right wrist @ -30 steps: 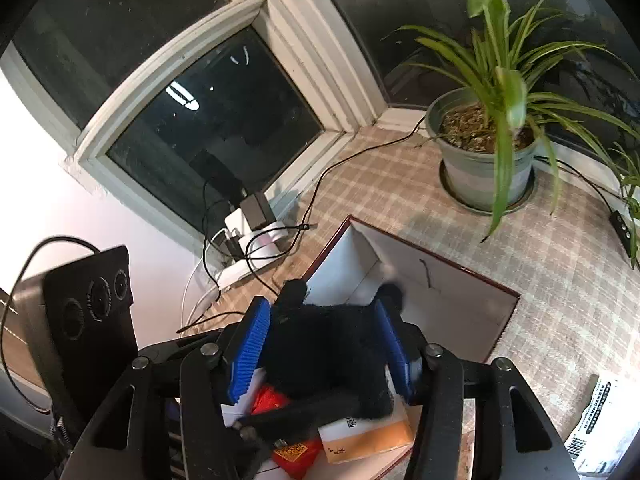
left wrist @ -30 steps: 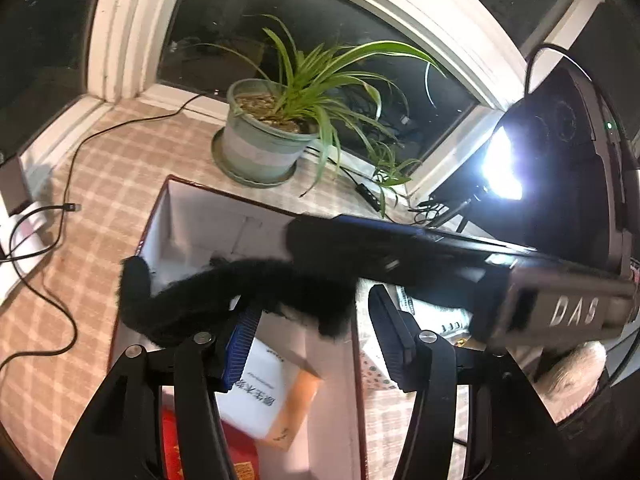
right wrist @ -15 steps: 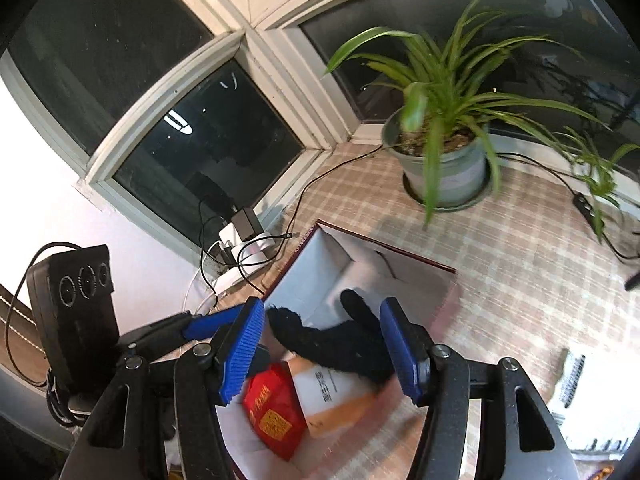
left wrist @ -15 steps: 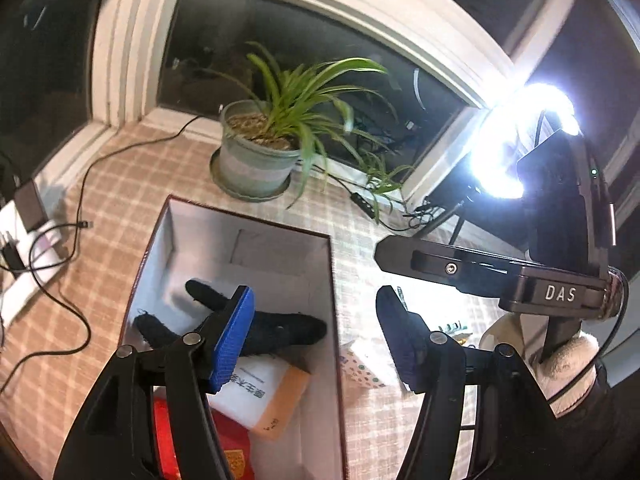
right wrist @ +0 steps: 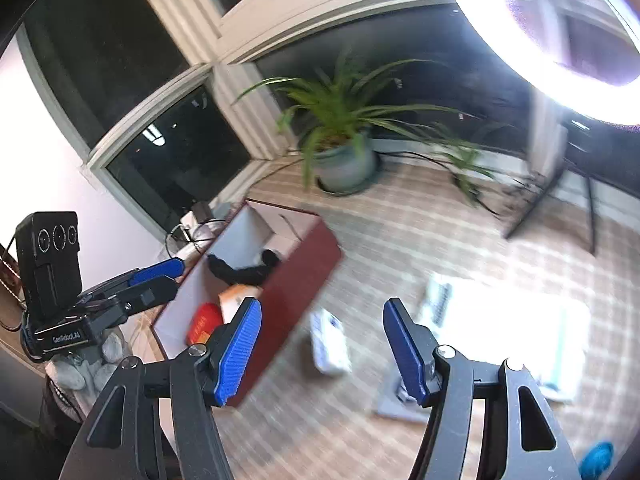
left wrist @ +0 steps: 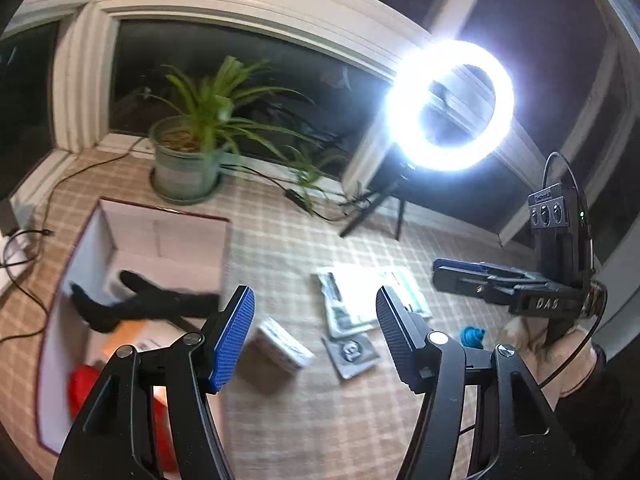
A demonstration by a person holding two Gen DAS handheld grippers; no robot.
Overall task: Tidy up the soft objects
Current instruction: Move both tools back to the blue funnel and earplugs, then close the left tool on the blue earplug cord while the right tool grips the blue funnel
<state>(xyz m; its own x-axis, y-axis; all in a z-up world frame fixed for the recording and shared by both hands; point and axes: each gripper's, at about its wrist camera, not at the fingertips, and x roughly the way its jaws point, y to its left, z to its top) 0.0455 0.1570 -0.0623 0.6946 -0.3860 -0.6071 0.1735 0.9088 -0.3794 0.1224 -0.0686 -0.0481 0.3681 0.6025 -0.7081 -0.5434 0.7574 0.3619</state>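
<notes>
Black frames, silver screws, ribbed blue fingers; "DAS" marking.

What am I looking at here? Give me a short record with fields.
setting: checked mat by dark windows
box: open, holds black glove and red packet
on mat: small white pack, papers, blue soft item
left gripper: open, empty
right gripper: open, empty, jaws just opening
also: potted plant, ring light
</notes>
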